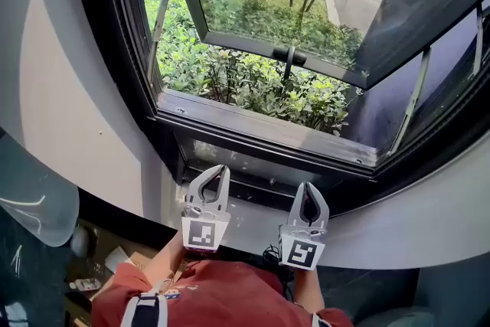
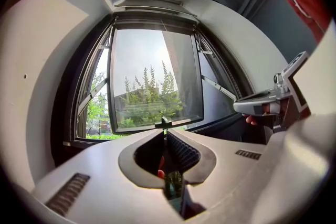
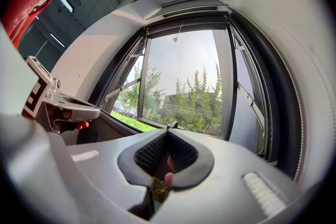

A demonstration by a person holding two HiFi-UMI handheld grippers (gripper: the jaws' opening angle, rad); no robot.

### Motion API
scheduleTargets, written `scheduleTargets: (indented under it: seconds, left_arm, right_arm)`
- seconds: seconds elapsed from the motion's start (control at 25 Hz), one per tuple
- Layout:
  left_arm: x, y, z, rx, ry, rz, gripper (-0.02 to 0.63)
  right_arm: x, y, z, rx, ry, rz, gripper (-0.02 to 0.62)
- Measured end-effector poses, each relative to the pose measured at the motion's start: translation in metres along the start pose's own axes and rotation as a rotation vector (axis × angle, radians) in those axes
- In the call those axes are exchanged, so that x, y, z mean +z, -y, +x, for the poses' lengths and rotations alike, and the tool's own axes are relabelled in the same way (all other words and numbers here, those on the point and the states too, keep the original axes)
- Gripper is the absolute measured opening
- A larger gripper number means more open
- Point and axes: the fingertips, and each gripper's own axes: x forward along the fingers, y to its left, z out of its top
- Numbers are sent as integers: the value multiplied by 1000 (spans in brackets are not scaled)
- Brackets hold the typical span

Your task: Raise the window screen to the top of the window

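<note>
Window screen: unclear, likely low at sill [image 1: 264,165]
Left gripper [image 1: 218,168]: jaws together
Right gripper [image 1: 308,185]: jaws together
Risk: uneven lift could skew and jam it

left gripper [image 1: 217,169], right gripper [image 1: 308,186]: grey, black ribbed jaws | marker cubes [image 1: 205,233]: black-white squares | shirt [image 1: 222,295]: red

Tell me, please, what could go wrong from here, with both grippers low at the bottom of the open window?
1. The left gripper and the right gripper both have their jaws together, and no screen edge shows between them. A lift might bring nothing up.
2. They sit apart along the bottom rail. If one hand rises faster than the other, the screen could tilt and jam.
</note>
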Motion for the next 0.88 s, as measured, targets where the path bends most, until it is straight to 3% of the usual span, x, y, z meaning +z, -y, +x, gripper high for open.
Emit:
scheduleTargets:
  seconds: [0.88]
  left_arm:
    - [1,0,-1,13,12,2,6]
  right_arm:
    - [1,1,-1,5,19,-28,11]
